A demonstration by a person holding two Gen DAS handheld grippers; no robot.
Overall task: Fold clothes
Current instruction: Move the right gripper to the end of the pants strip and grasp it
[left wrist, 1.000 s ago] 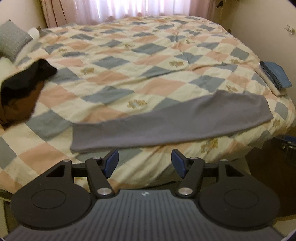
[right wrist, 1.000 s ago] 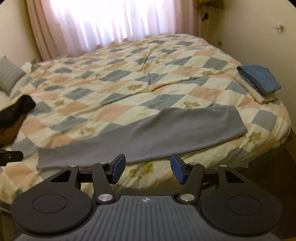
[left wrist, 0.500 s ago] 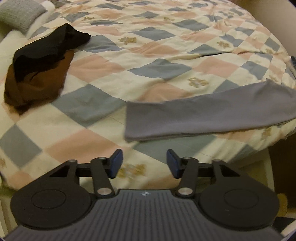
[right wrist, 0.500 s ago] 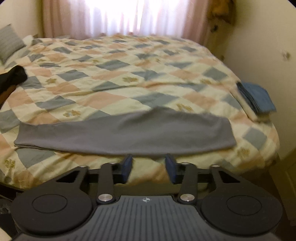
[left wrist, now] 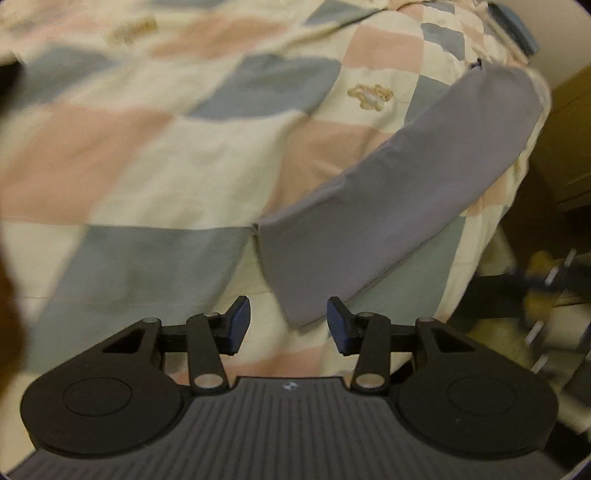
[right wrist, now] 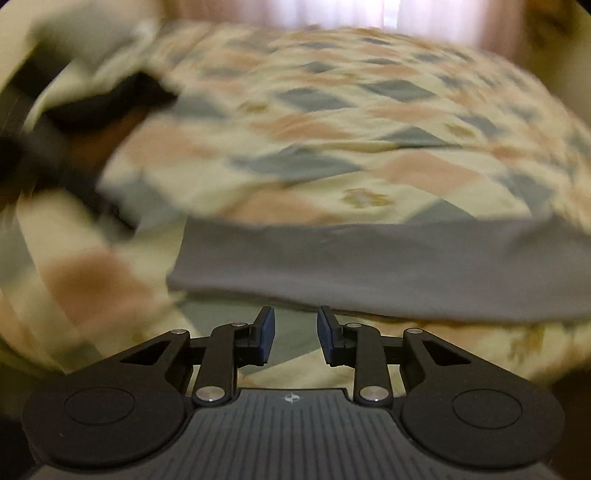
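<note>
A long grey garment [left wrist: 399, 206] lies flat in a strip along the near edge of the bed. In the left wrist view its near corner sits just ahead of my left gripper [left wrist: 288, 325], which is open with nothing between the blue pads. The right wrist view is blurred; the grey garment [right wrist: 369, 262] stretches across it, with the front hem a little beyond my right gripper [right wrist: 293, 332]. That gripper is open too, its gap narrower, holding nothing.
A checked quilt [left wrist: 159, 147] in pink, blue and cream covers the bed. A dark heap of black and brown clothes [right wrist: 92, 110] lies at the left. Folded blue fabric [left wrist: 517, 26] sits at the far right corner. The bed's edge and floor clutter [left wrist: 543, 280] are on the right.
Both grippers have dropped closer to the bed. The left one has swung toward the garment's left end. The right one has moved left along the hem, and its fingers stand closer together than before.
</note>
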